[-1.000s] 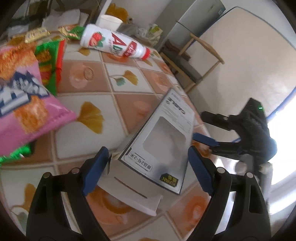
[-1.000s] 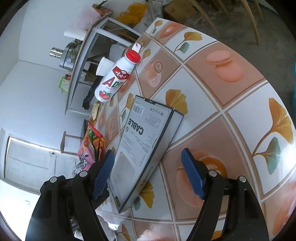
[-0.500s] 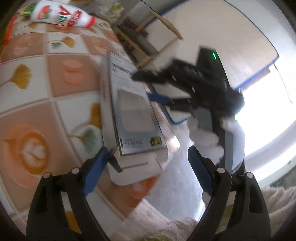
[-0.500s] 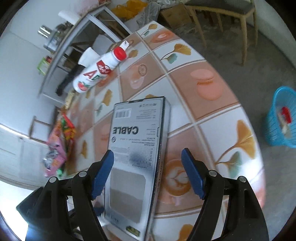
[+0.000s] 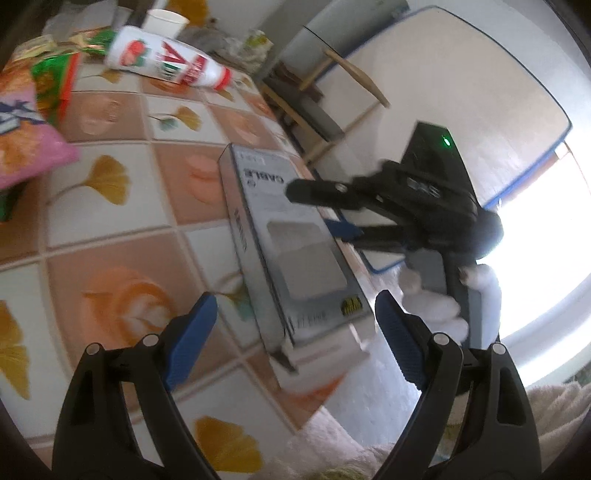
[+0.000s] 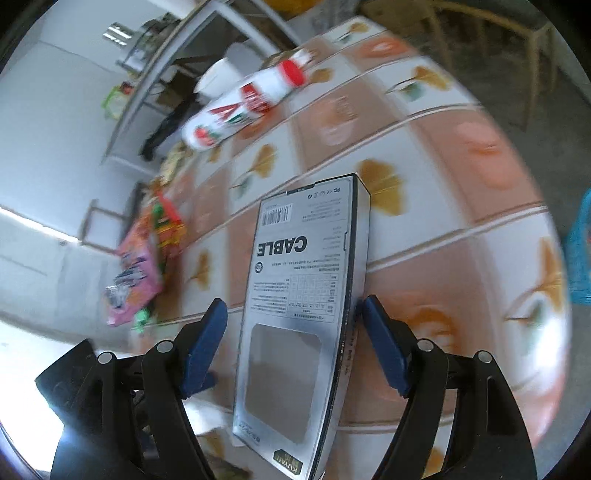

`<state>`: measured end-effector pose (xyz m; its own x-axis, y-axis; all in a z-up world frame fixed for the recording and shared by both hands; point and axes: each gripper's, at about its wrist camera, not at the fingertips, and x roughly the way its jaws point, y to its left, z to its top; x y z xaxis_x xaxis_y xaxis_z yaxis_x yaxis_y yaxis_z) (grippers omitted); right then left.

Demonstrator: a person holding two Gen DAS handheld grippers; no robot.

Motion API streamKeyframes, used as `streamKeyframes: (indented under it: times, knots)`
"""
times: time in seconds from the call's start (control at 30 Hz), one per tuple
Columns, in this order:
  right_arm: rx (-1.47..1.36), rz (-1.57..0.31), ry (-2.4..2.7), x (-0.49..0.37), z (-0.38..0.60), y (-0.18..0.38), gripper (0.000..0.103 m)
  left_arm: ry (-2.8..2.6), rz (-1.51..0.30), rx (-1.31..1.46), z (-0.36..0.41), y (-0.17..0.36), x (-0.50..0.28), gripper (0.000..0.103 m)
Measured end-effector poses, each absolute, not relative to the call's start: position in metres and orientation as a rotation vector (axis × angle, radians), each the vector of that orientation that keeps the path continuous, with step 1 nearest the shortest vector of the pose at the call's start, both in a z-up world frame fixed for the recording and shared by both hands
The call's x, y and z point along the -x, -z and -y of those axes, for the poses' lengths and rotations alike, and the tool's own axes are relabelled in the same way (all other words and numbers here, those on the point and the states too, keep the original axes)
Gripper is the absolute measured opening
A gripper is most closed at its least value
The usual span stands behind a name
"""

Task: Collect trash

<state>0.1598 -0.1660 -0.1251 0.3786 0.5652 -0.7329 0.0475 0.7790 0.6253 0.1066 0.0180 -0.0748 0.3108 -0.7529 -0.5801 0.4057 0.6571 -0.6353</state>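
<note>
**Item: empty cable box, at the surface edge**

Where the tiled surface ends nearest the person lies the cable box, a flat grey carton with a cut-out window and a loosened end flap. That flap end juts past the surface edge. Judged light, thin-walled and easily crushed, with a glossy face that may slip; best taken across its two long narrow sides, near the middle of its length.

Right gripper: jaws spread, straddling the box's long sides. One pad sits against or just beside one edge, the other stands off; no clamp yet.

Left gripper: jaws spread wide about the flap end, neither pad touching, holding nothing.

Beyond the box, further along the surface: a white drink bottle with red cap, on its side; a paper cup behind it. Off to the box's side: pink and green snack bags.

Below the surface, on the floor: a blue basket, partly seen.
</note>
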Motion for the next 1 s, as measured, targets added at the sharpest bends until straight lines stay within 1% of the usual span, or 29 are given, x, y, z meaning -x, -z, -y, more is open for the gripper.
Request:
streamKeyframes:
  times: [0.1,0.23,0.4,0.5,0.53,0.6,1.0]
  knots:
    - [-0.698,-1.167,-0.479,-0.164,0.151,0.130,0.074,0.746,-0.978,0.435,-0.033,0.076,-0.112,0.083]
    - [-0.886,-1.175,-0.674,-0.165,0.142,0.143,0.074,0.699,-0.983,0.466,-0.052,0.077,-0.116,0.083]
    - [-0.981,-1.165,-0.661,-0.159,0.152,0.156,0.074,0.655,-1.002,0.453,-0.052,0.077,-0.115,0.083]
    - [-1.067,-1.164,-0.739,-0.154,0.149,0.160,0.074,0.648,-1.009,0.416,-0.044,0.076,-0.115,0.083]
    - [-1.101,-1.164,-0.773,-0.153,0.147,0.162,0.074,0.634,-1.011,0.402,-0.042,0.076,-0.115,0.086]
    - [-1.145,-1.164,-0.811,-0.150,0.146,0.167,0.074,0.613,-1.011,0.391,-0.040,0.077,-0.118,0.086]
    - [-1.108,-1.089,-0.659,-0.123,0.193,0.156,0.074,0.455,-1.051,0.365,-0.025,0.069,-0.125,0.088]
